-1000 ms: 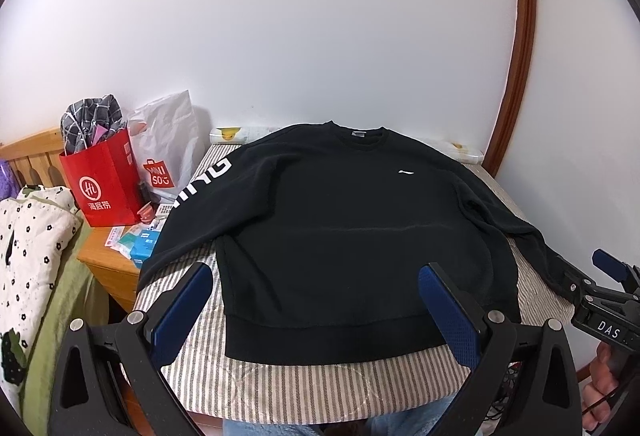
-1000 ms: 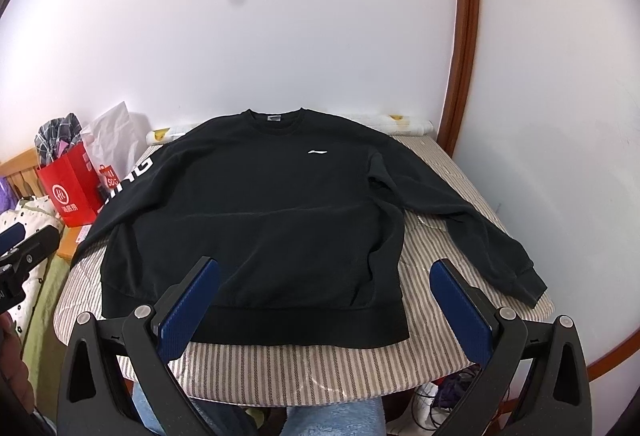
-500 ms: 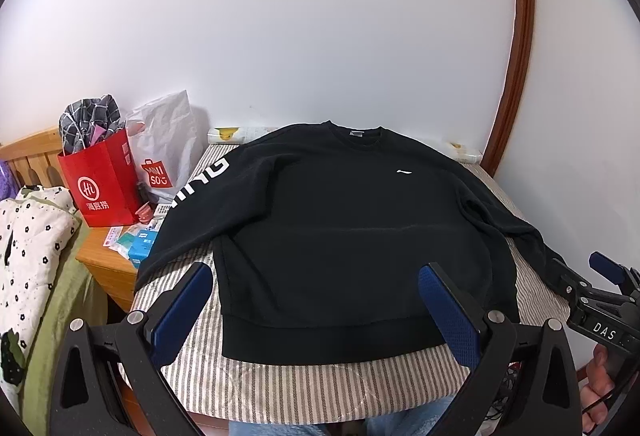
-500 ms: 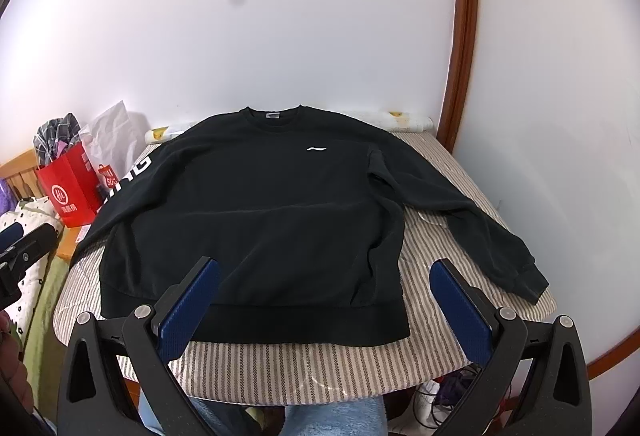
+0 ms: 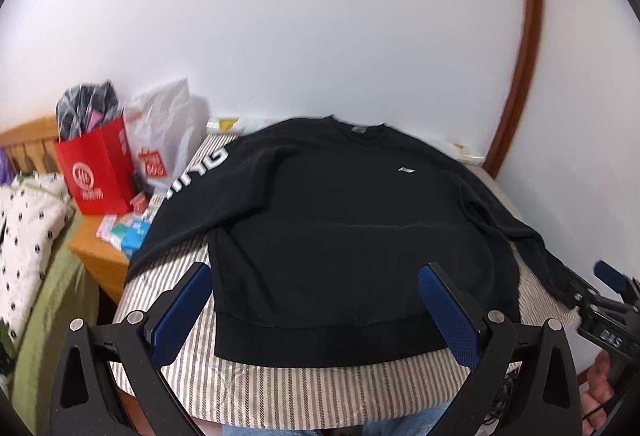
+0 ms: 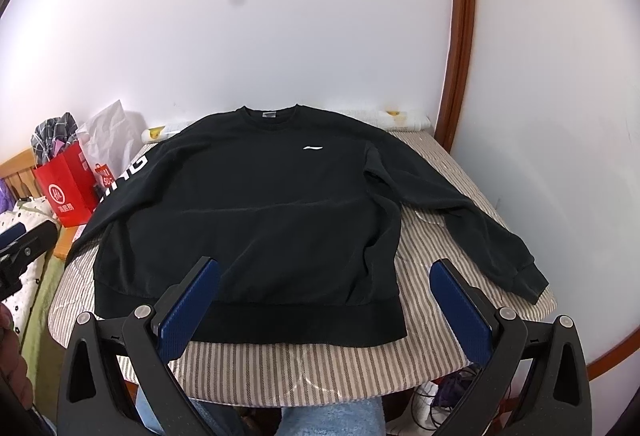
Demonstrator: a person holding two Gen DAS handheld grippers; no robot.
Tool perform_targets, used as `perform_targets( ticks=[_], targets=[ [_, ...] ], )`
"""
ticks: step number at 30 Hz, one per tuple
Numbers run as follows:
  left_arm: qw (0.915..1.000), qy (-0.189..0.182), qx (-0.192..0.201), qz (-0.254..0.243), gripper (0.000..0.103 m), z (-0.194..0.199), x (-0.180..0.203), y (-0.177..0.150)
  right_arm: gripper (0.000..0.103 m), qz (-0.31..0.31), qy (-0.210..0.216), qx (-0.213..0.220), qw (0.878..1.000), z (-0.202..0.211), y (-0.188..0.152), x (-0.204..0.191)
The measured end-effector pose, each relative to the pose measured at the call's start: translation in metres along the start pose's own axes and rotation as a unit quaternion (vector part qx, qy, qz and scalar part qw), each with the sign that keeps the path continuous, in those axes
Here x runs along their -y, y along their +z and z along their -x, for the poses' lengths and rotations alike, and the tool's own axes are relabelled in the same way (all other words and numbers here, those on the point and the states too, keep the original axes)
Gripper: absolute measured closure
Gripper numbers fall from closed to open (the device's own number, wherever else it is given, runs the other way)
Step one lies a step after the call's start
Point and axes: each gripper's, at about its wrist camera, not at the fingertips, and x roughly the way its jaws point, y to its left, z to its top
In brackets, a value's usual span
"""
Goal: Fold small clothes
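Black sweatshirt (image 6: 248, 220) spread flat on striped table (image 6: 436, 336), hem nearest. Left gripper (image 5: 316, 310) and right gripper (image 6: 324, 308) above hem, both spread wide, holding nothing.

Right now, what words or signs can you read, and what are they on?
"DAS": on the right gripper's body, in the left wrist view.
"ING", with any earlier letters hidden: white letters on the sweatshirt's sleeve.
Round white logo with characters on the red bag: too small to read.
Red label on the white bag: partly hidden, unreadable.

"DAS" on right gripper (image 5: 612, 334)
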Motion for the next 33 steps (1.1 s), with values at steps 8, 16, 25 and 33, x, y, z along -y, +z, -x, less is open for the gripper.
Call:
perform_targets(
  ticks=[8,16,25,33],
  targets=[
    [0.9947,-0.011,-0.060,0.083,0.000,-0.062,-0.050,-0.015,0.000,0.002,-0.012,-0.027,1.000,-0.043,-0.005,0.001],
    [0.9880,0.005,-0.086,0.129,0.001,-0.105,-0.098,-0.023,0.000,0.007,-0.008,-0.057,0.998,-0.093,-0.004,-0.008],
    [0.9685,-0.040,-0.078,0.233,0.007,-0.154,-0.158,-0.027,0.000,0.044,-0.007,-0.071,0.996,-0.140,0.001,-0.036],
    [0.9418,-0.084,-0.071,0.318,0.013,-0.201,-0.191,-0.024,0.000,0.057,-0.026,-0.094,0.994,-0.179,0.009,-0.052]
  ],
)
